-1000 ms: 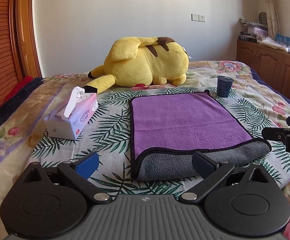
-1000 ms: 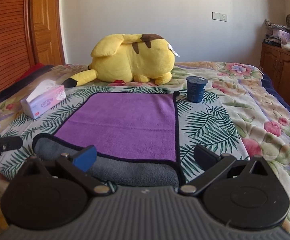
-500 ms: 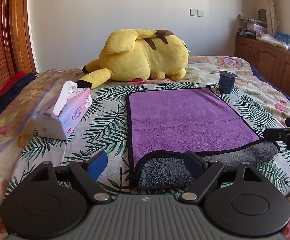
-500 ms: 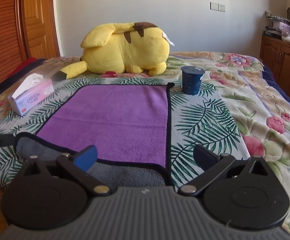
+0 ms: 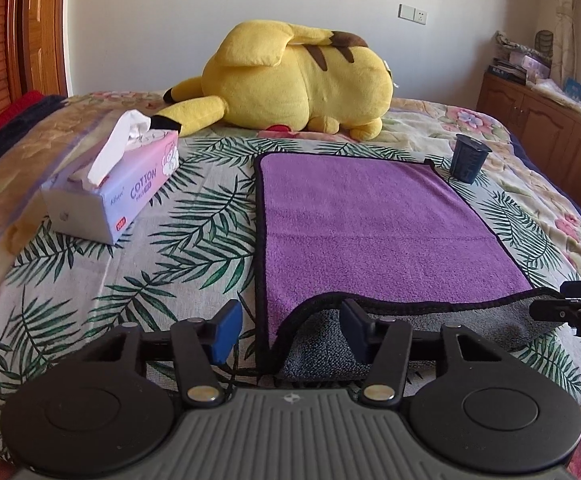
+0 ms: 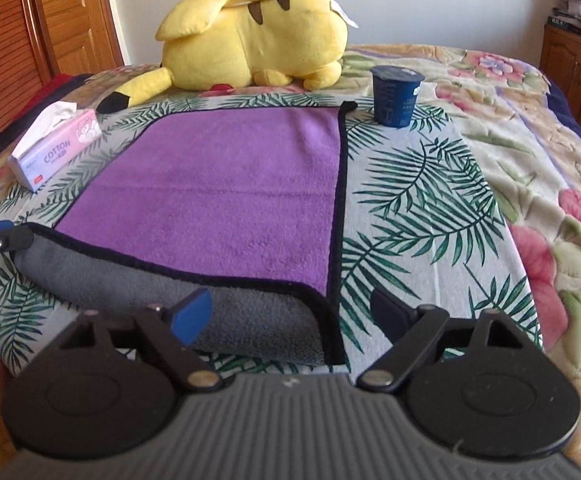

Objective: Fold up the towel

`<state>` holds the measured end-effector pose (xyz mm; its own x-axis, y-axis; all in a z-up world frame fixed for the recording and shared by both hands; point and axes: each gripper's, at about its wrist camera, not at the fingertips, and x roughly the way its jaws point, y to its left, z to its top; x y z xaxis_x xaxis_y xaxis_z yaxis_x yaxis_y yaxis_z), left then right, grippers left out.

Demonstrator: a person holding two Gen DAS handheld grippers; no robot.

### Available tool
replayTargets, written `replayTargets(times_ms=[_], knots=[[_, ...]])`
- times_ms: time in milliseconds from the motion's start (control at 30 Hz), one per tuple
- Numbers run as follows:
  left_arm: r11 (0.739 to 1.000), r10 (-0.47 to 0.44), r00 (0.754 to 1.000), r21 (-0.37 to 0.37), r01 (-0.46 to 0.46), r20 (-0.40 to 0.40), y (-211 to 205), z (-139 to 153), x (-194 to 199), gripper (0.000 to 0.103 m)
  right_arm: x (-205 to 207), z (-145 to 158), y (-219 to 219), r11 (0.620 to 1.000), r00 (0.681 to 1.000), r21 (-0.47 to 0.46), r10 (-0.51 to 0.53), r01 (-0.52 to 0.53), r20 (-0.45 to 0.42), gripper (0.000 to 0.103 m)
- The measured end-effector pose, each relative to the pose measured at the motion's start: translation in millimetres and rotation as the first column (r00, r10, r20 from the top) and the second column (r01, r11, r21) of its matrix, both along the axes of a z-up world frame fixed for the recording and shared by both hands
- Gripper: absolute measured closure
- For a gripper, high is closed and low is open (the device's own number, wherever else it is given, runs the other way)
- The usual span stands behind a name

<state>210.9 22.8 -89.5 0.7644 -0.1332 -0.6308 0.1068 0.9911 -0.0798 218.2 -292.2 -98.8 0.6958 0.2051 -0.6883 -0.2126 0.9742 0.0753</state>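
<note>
A purple towel (image 5: 370, 232) with black trim and a grey underside lies flat on the bed; its near edge is folded over, grey side up (image 5: 322, 344). It also shows in the right wrist view (image 6: 226, 184), with the grey fold (image 6: 138, 284) along its near edge. My left gripper (image 5: 290, 330) is open, its fingers straddling the towel's near left corner. My right gripper (image 6: 294, 312) is open, its fingers straddling the near right corner. Each gripper's tip shows at the edge of the other's view.
A yellow plush toy (image 5: 298, 80) lies behind the towel. A tissue box (image 5: 118, 188) stands to the left. A dark blue cup (image 5: 468, 162) stands at the towel's far right corner. A wooden cabinet (image 5: 550, 128) is at the right, a wooden door (image 6: 50, 32) at the left.
Both grippers have moved forward and lower, closing in on the towel's near corners. The jaws stay open. The towel has not moved.
</note>
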Motion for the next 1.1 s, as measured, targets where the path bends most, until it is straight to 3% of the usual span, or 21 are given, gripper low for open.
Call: replayTargets(times_ms=[233,433,733,1000,1100], knots=[[1.000,-0.014,1.000,-0.007,0.014,-0.020,1.0,-4.0,3.4,0.080,5.4,-3.1,-5.8,0.999,0.998,0.037,0.023,-0.021,-0.057,0.025],[0.999,-0.032,0.999,0.007,0.033,-0.020,-3.0,-7.0,1.5,0.083,6.4,-2.2,-6.4,0.997,0.995,0.056,0.048,-0.044,-0.083,0.030],[0.998,-0.056,0.998,0.022,0.056,-0.018,-7.3,-9.2,-0.9,0.094,5.0,3.9,-5.8,0.996,0.995,0.056,0.071,-0.067,-0.074,0.044],[0.997,-0.069,0.997,0.024,0.070,-0.027,-9.5,-12.5,-1.2,0.101,5.3,6.5,-7.2,0.997,0.995,0.046,0.073,-0.070,-0.067,0.061],[0.997,-0.076,0.997,0.018,0.076,-0.032,-9.7,-13.2,-1.1,0.103,6.0,5.3,-7.6,0.997,0.995,0.037,0.072,-0.070,-0.069,0.077]])
